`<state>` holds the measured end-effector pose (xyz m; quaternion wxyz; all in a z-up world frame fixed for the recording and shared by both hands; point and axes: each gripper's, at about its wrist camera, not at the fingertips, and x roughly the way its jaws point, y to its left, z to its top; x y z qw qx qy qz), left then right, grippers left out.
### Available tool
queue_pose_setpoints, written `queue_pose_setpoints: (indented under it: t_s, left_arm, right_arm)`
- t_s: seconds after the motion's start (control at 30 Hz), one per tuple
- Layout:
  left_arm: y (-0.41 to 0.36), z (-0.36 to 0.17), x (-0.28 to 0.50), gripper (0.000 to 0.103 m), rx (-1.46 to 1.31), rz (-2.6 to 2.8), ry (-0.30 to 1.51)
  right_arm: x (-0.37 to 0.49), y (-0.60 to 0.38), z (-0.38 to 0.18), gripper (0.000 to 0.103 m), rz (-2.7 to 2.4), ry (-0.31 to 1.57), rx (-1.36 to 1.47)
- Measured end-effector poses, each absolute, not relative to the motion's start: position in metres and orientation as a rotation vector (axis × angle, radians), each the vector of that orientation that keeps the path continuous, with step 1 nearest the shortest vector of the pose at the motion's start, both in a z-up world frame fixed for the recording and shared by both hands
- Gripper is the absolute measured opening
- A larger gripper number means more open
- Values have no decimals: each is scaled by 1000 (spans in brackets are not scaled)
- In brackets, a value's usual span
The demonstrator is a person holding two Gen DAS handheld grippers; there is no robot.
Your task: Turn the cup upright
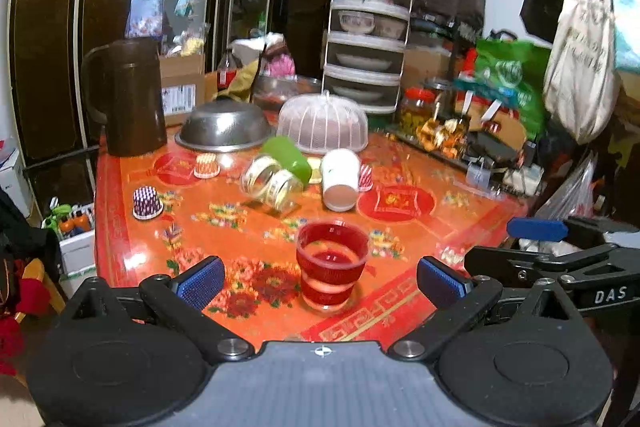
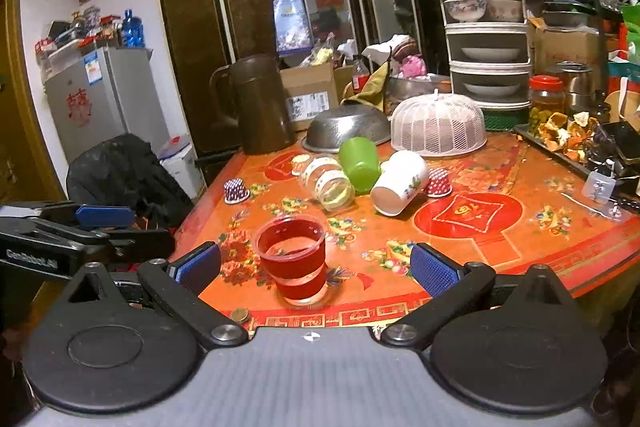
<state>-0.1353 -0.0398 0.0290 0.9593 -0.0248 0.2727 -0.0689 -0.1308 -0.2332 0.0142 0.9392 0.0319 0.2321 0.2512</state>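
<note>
Both the left gripper and right gripper, jaws apart and empty, face an upright red cup near the table's front edge, while a white cup lies toppled beyond, mouth toward them.

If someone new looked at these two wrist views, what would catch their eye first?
Probably the red cup, standing upright near the front edge of the bright floral table, between the open left gripper and open right gripper. Behind it, a glass jar, a green cup and a white cup lie tipped over together at mid-table.
</note>
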Motion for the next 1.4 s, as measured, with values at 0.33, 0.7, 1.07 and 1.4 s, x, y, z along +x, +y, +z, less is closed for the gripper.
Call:
queue_pose_setpoints:
  t_s: [0.33,0.7,1.07,1.4]
  left_arm:
    - [-43,16,-125,103,-36,-110,601]
    - [-45,13,-123,103,-32,-114,616]
    - [-43,12,-123,103,-45,-107,617]
    - [-41,10,-123,103,-50,-105,621]
  right_arm:
    - [-127,-230,4,102,515,508,60]
    - [-130,-232,7,102,511,503,65]
    - [-132,-232,7,102,520,507,66]
    - [-132,-232,6,102,530,514,74]
